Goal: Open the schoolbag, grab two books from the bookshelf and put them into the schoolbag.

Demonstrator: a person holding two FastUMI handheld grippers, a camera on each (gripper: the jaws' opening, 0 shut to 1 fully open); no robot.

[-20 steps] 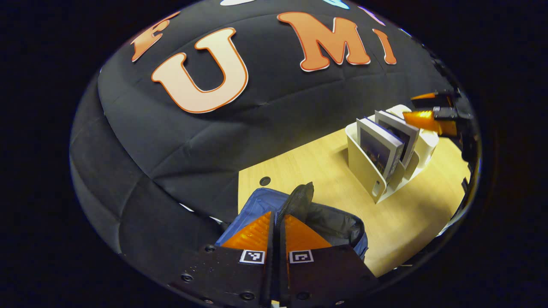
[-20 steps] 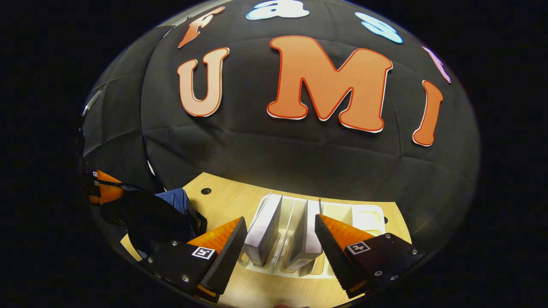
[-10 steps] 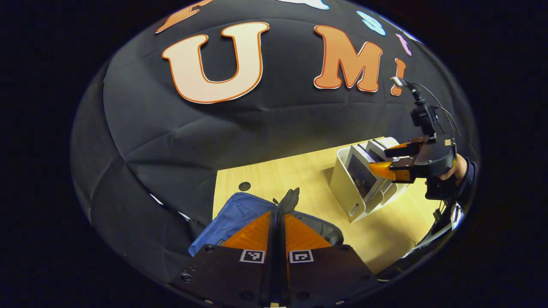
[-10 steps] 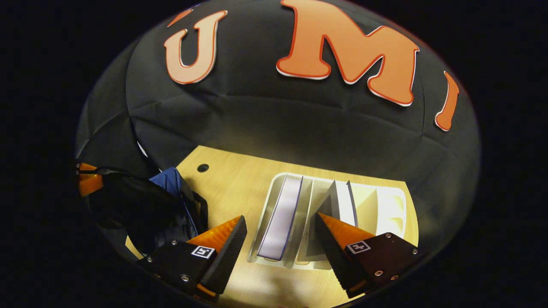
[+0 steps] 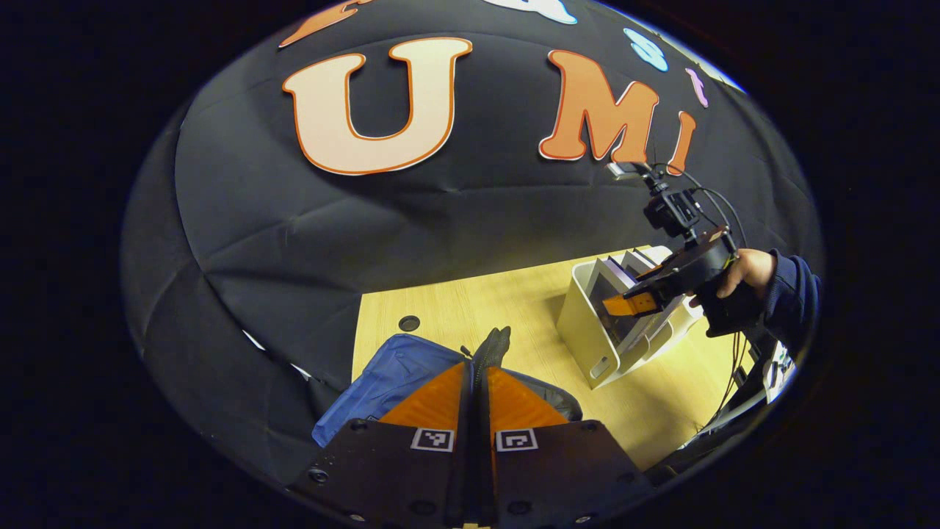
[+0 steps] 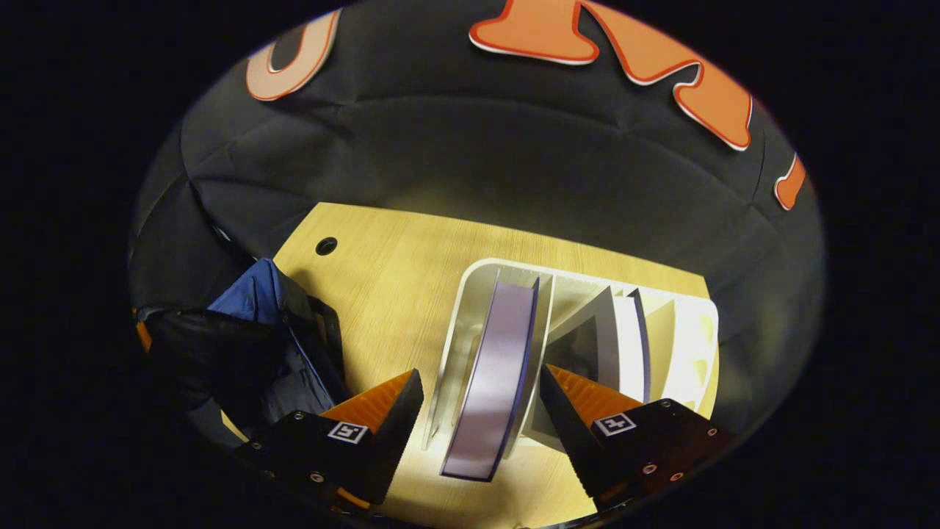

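The blue schoolbag [image 5: 389, 367] lies on the wooden table, and my left gripper [image 5: 477, 378] is shut on its black zip-edged flap [image 5: 493, 344], holding it up. The same bag [image 6: 253, 345] sits at the left of the right gripper view with its dark mouth open. A white bookshelf [image 6: 470, 294] holds two upright books. My right gripper [image 6: 481, 393] is open, its fingers straddling the top of the left book [image 6: 496, 360] without pressing it. The second book [image 6: 628, 334] leans in the neighbouring slot. In the left gripper view, a hand [image 5: 742, 268] tilts the right gripper [image 5: 624, 303] down over the bookshelf [image 5: 584, 330].
The table [image 6: 396, 272] has a round cable hole [image 6: 326, 245] near its back left corner. The black booth wall stands close behind the table. Cables hang at the table's right edge [image 5: 734, 382].
My right gripper has dropped and tilted down over the bookshelf, so the left book now stands between its fingers. My left gripper stays shut on the bag's flap.
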